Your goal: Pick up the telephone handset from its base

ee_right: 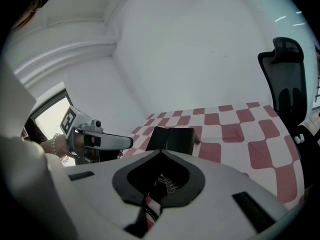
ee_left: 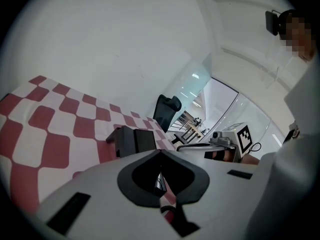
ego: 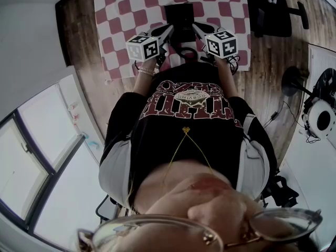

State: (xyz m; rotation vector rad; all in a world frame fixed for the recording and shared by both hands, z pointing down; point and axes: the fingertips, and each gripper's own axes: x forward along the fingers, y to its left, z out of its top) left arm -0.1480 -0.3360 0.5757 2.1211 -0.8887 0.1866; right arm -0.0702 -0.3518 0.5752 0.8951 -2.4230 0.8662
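Now left tongs (ego: 170, 30) and right tongs (ego: 195, 27), closed, flank the telephone (ego: 179, 16).

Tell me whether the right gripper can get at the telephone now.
Probably yes: the telephone sits just ahead of the right gripper, nothing between them, though its shut jaws must open first.

The telephone (ego: 179, 16) sits on the cloth (ego: 116, 16), left gripper (ego: 169, 30) at its left, right gripper (ego: 196, 27) at its right.

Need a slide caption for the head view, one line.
Left gripper and right gripper flank the black telephone on a red-and-white checkered tablecloth.
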